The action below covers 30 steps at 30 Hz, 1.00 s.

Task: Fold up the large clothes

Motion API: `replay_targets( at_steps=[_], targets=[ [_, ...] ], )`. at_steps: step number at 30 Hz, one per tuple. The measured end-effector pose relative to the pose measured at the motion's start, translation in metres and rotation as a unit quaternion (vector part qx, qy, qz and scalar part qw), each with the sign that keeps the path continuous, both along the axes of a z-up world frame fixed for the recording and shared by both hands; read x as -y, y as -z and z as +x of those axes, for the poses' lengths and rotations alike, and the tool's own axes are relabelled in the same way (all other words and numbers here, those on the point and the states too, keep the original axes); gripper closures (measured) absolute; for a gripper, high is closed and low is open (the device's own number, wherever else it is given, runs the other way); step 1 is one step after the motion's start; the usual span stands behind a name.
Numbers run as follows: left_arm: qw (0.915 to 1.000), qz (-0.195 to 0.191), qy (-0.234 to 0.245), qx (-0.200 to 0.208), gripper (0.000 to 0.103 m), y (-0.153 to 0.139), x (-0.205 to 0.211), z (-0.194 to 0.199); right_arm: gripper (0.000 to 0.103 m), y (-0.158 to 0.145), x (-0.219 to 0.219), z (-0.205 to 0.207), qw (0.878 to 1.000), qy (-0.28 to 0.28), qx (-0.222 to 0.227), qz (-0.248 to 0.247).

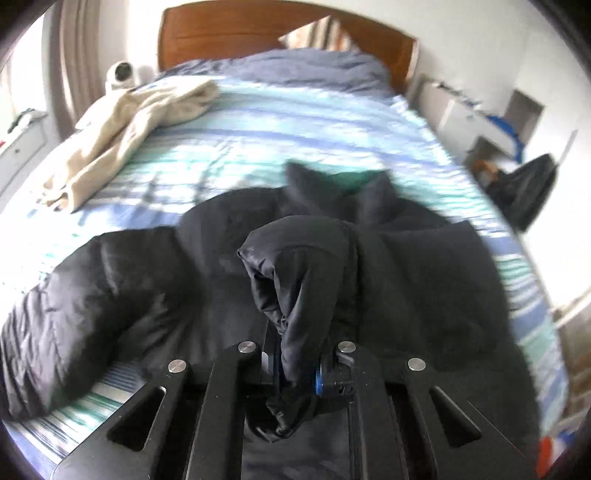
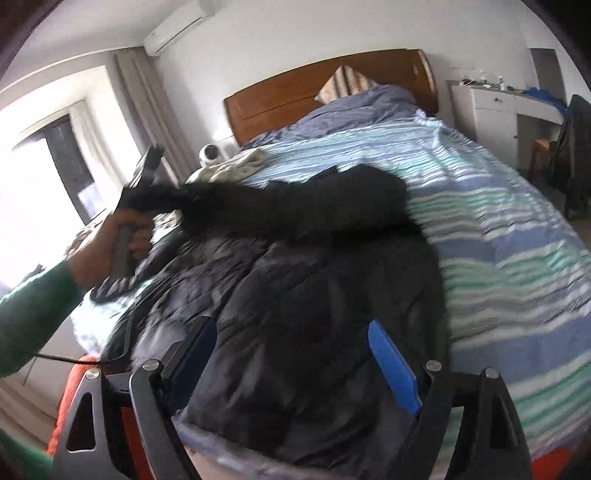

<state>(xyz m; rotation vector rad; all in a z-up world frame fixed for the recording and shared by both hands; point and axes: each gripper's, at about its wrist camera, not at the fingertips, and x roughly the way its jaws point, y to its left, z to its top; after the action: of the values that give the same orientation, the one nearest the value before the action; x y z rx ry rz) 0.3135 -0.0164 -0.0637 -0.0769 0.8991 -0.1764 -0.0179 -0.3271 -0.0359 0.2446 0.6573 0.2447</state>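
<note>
A black puffer jacket (image 1: 424, 280) lies spread on the striped bed (image 1: 258, 122), collar toward the headboard. My left gripper (image 1: 301, 354) is shut on a bunched sleeve (image 1: 295, 258) of the jacket and holds it up above the body. In the right wrist view the left gripper (image 2: 142, 184) is at the left, held by a hand, with the black sleeve (image 2: 295, 206) stretched from it across the jacket (image 2: 295, 332). My right gripper (image 2: 291, 354) is open with blue pads (image 2: 393, 365), hovering over the jacket's lower part.
A beige garment (image 1: 122, 125) lies at the bed's far left. A blue duvet (image 1: 306, 66) and striped pillow (image 1: 321, 35) sit by the wooden headboard (image 1: 240, 29). A white desk (image 2: 506, 107) and dark chair (image 2: 572, 155) stand to the right. An orange item (image 2: 70, 398) is below left.
</note>
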Motion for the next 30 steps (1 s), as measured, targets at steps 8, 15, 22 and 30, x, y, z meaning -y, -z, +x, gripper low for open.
replay_targets(
  at_steps=[8,15,22,30],
  targets=[
    [0.998,-0.022,-0.044,-0.039,0.088,0.066,-0.028,0.011,0.061,-0.01,0.042,0.133,0.997,0.05,-0.061,-0.004],
    [0.9987,-0.017,-0.039,-0.028,0.082,0.084,-0.031,0.009,0.067,0.025,0.043,0.243,0.995,0.063,-0.083,0.008],
    [0.9989,-0.025,-0.037,-0.013,0.076,0.097,-0.031,0.004,0.07,0.126,0.042,0.29,0.979,0.052,-0.199,-0.002],
    [0.9991,-0.019,-0.039,0.001,0.075,0.102,-0.031,-0.001,0.07,0.084,0.042,0.303,0.979,0.043,-0.198,-0.031]
  ],
)
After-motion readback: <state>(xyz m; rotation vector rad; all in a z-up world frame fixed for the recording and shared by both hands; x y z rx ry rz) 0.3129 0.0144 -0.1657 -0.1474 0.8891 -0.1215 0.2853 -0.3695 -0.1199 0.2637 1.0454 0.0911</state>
